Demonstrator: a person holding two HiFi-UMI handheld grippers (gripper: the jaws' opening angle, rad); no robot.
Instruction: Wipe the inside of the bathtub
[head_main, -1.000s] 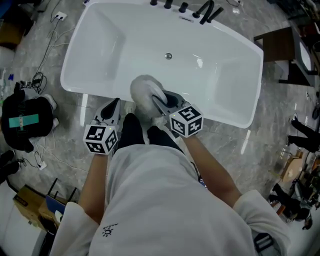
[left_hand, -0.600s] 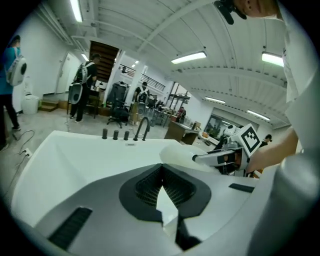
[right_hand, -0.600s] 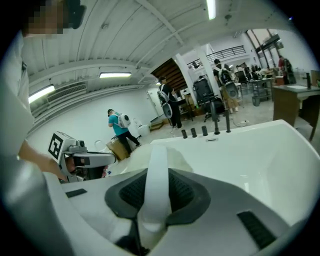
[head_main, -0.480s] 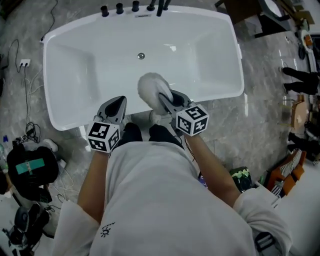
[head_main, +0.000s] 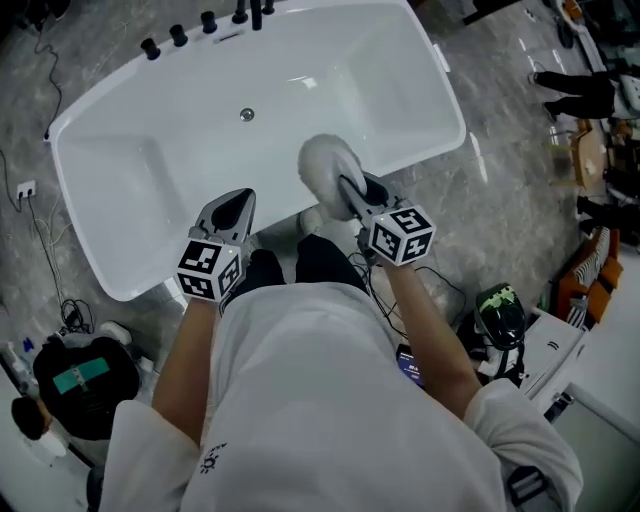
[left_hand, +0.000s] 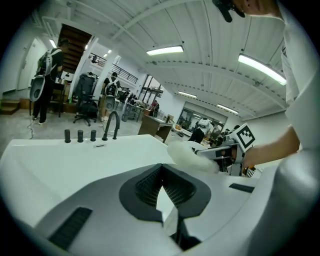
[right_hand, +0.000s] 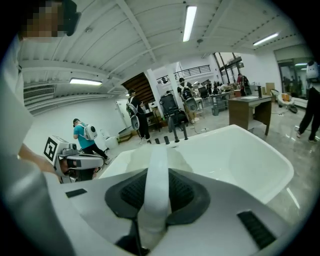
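Observation:
The white bathtub (head_main: 150, 170) lies across the top of the head view, with its drain (head_main: 247, 115) near the middle. My right gripper (head_main: 350, 192) is shut on the white strap of a fluffy white wiping mitt (head_main: 325, 160), which hangs over the tub's near wall. In the right gripper view the strap (right_hand: 157, 185) runs up between the jaws, with the tub (right_hand: 240, 160) beyond. My left gripper (head_main: 237, 200) is shut with nothing in it, just above the near rim, left of the mitt. Its own view shows the mitt (left_hand: 192, 155) and the tub (left_hand: 75, 160).
Black taps and a spout (head_main: 205, 22) stand on the tub's far rim. On the floor lie a black bag with a teal patch (head_main: 85, 385), cables (head_main: 45, 250) at the left and a black-and-green object (head_main: 498, 310) at the right. People (right_hand: 82, 135) stand farther back.
The head view has turned, so the tub now slants up to the right. Both grippers keep their places by the near rim, with the mitt still held in the right one.

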